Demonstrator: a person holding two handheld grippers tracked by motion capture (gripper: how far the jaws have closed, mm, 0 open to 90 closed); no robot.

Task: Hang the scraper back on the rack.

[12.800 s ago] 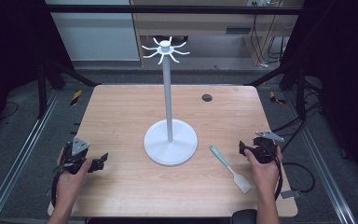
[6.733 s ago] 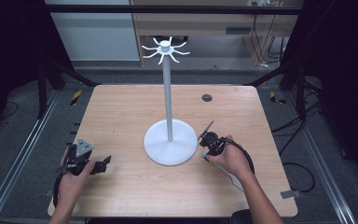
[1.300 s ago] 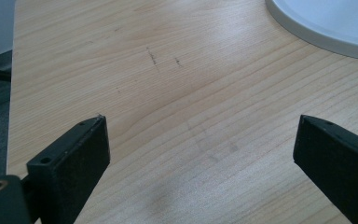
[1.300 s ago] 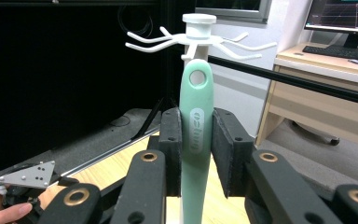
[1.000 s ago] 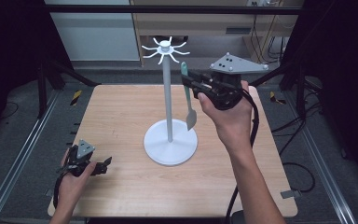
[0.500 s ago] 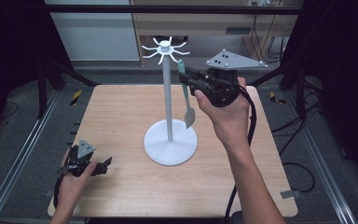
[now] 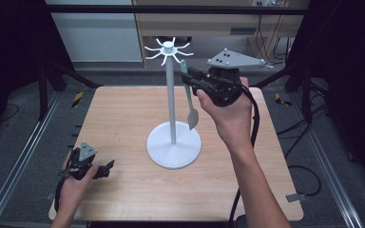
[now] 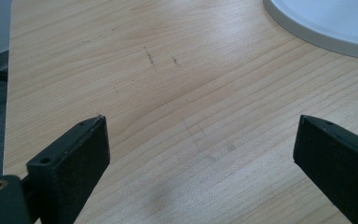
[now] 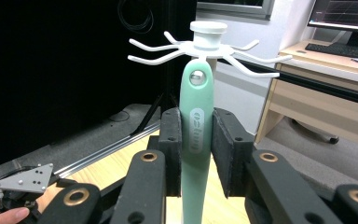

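A white stand (image 7: 170,95) with a round base (image 7: 174,145) and several hooks (image 7: 167,50) at its top rises from the middle of the table. My right gripper (image 7: 192,78) is held high beside the hooks, shut on the handle of a mint-green spatula (image 7: 189,97) that hangs blade down. In the right gripper view the spatula's handle (image 9: 196,130) sits clamped between both pads, and its hanging hole (image 9: 196,77) is level with the hook ring (image 9: 208,46). My left gripper (image 7: 105,168) rests open on the table at the front left; its jaws frame bare wood.
The wooden table (image 7: 123,114) has a small dark disc (image 7: 211,98) at the back right. Dark metal frame rails (image 7: 24,152) run along both sides. A desk with a monitor and keyboard (image 9: 340,49) stands behind the stand.
The right hand with the spatula has edged slightly left, closer to the hooks. The left gripper has stayed still.
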